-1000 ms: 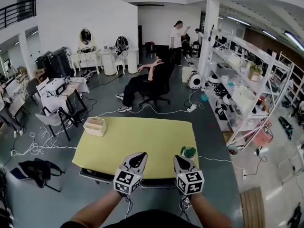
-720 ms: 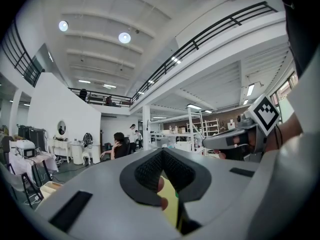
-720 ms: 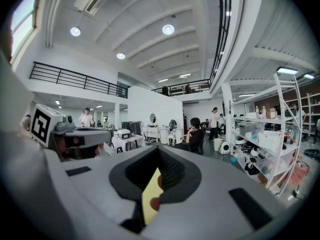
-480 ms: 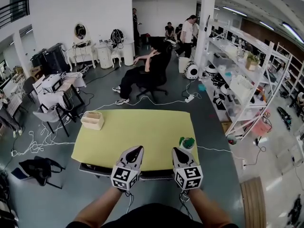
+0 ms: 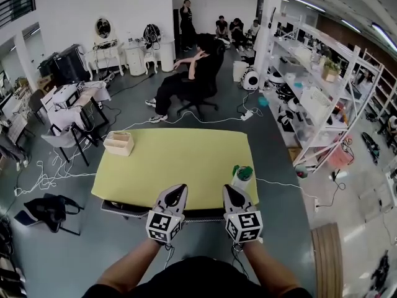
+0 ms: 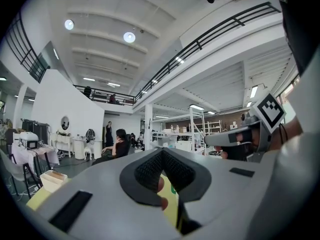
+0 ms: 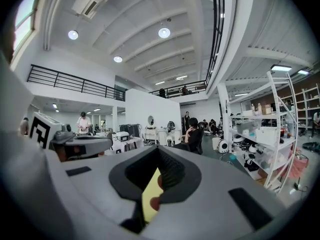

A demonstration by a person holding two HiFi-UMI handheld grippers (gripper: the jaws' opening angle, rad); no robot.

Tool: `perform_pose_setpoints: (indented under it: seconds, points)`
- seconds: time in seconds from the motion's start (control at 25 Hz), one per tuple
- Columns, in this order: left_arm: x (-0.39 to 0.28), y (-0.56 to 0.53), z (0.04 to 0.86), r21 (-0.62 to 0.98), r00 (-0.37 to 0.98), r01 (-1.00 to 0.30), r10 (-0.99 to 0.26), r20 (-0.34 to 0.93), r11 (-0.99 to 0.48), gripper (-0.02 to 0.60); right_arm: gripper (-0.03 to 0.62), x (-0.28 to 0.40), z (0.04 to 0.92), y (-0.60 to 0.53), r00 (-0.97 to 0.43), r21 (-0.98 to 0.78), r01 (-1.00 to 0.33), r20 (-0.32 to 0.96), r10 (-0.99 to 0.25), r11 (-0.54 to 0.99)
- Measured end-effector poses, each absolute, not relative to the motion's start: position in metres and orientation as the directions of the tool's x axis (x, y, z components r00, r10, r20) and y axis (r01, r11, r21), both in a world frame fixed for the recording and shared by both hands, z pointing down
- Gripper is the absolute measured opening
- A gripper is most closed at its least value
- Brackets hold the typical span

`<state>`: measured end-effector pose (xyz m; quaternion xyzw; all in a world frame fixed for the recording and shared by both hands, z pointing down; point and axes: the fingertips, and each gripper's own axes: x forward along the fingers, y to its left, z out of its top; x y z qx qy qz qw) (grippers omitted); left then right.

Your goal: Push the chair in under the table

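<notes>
Left gripper (image 5: 176,189) dipped; chair (image 5: 127,208) mostly hidden beneath table (image 5: 180,160).

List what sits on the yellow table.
A basket at the far left corner, a green-capped bottle by the right edge. The left gripper and right gripper cover some near edge.

Table (image 5: 173,163) is lying ahead. A box (image 5: 118,143) is sitting on its far left corner and a bottle (image 5: 242,177) is standing by its near right edge. The chair (image 5: 121,208) is sitting at the near edge, with the left gripper (image 5: 178,189) and right gripper (image 5: 228,190) hovering side by side above it. Shelving (image 5: 322,104) is standing to the right.
</notes>
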<state>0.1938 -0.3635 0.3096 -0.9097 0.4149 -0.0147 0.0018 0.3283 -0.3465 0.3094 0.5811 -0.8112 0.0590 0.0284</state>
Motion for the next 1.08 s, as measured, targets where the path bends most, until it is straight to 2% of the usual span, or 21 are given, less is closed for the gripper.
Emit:
perform_pose_setpoints:
  seconds: [1.08]
  points:
    - [0.182,-0.345,0.322,-0.008,0.622,-0.783,-0.782,0.037,-0.623,0.009,0.014,0.332,0.321,-0.332,-0.317,-0.03,-0.948,0.132,-0.939,0.316]
